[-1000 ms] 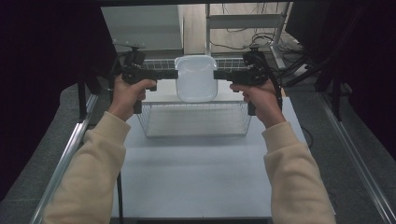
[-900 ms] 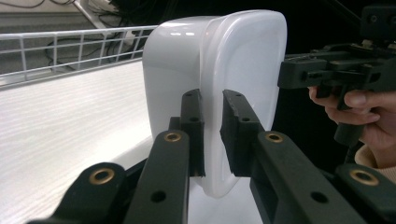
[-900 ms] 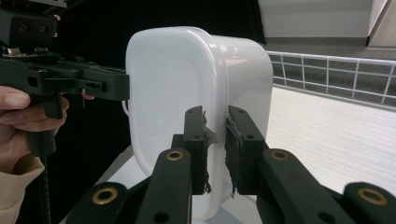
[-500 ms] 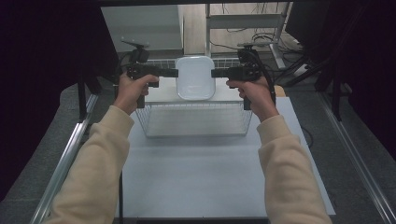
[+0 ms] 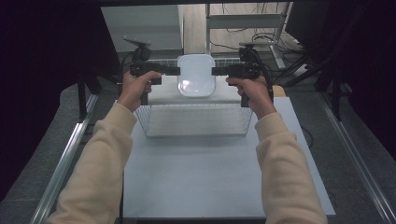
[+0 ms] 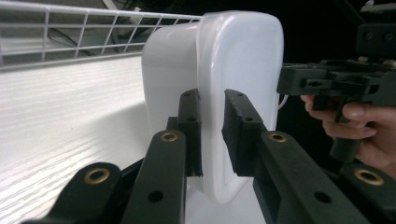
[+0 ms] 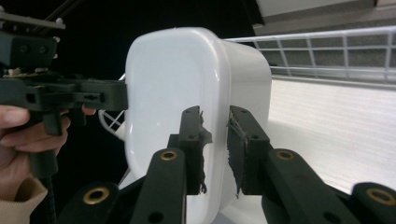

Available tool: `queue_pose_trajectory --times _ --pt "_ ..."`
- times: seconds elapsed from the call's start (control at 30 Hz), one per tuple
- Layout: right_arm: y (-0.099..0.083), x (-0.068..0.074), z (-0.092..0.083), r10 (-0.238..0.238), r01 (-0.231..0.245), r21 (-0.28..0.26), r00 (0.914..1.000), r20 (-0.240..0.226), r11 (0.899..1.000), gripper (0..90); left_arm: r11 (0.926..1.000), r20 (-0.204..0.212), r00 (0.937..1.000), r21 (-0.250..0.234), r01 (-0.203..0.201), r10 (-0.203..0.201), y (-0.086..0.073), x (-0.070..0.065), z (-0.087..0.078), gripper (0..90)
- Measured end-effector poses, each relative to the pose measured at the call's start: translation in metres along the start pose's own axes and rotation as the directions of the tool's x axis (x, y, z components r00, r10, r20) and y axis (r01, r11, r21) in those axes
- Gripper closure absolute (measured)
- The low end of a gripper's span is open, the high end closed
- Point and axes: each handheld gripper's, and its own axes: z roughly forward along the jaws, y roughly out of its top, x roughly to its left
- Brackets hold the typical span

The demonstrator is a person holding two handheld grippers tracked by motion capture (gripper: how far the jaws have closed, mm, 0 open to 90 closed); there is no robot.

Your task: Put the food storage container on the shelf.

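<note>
A white plastic container (image 5: 196,77) sits at the back of a white wire basket (image 5: 196,122), low over the basket's floor; I cannot tell whether it rests on it. My left gripper (image 5: 177,71) pinches its left rim and my right gripper (image 5: 214,71) its right rim, both level and pointing inward. In the left gripper view the jaws (image 6: 212,100) straddle the rim of the container (image 6: 238,60), pads against it. The right gripper view shows the same hold (image 7: 215,116) on the container (image 7: 163,88). Both pairs of jaws have just been opening slightly, with the rim still between them.
The basket stands on a white tabletop (image 5: 210,182) with bare room in front of it. Metal rails (image 5: 70,154) run along both sides. A shelf frame and cables (image 5: 252,23) lie beyond the table, with dark curtains at left and right.
Both hands have carried the container forward and down, toward the back of the basket. The grippers stay on the two rims.
</note>
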Motion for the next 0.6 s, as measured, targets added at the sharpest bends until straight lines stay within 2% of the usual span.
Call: queue_pose_trajectory --times 0.03,0.1,0.13,0.2,0.3,0.37,0.6 --pt "0.001 -0.005 0.003 0.030 -0.030 0.002 0.9995 -0.001 1.000 73.8 0.9999 0.004 0.9999 0.002 0.013 -0.013 0.000 0.004 0.003 76.1" --pt "0.001 -0.009 0.006 0.056 -0.056 -0.001 0.9984 -0.006 0.998 73.1 0.9997 0.010 0.9997 0.002 0.022 -0.022 0.001 0.006 0.004 75.5" --pt "0.002 -0.011 0.007 0.069 -0.069 0.003 0.9976 -0.006 0.998 72.7 0.9987 0.015 0.9986 0.001 0.052 -0.052 0.002 0.009 0.006 75.1" --pt "0.002 -0.014 0.011 0.089 -0.089 0.010 0.9960 -0.004 0.996 71.0 0.9978 0.016 0.9977 0.000 0.066 -0.066 0.002 0.011 0.007 74.0" --pt "0.003 -0.017 0.015 0.111 -0.110 0.024 0.9938 -0.007 0.994 68.5 0.9936 0.016 0.9934 0.001 0.113 -0.113 0.004 0.018 0.010 72.7" --pt "0.002 -0.020 0.019 0.140 -0.140 0.014 0.9901 -0.013 0.990 67.6 0.9915 0.023 0.9913 -0.002 0.130 -0.130 0.004 0.021 0.011 71.6" --pt "0.001 -0.021 0.023 0.170 -0.170 0.024 0.9855 0.000 0.985 64.7 0.9870 0.017 0.9869 0.014 0.160 -0.160 0.002 0.029 0.020 65.1"
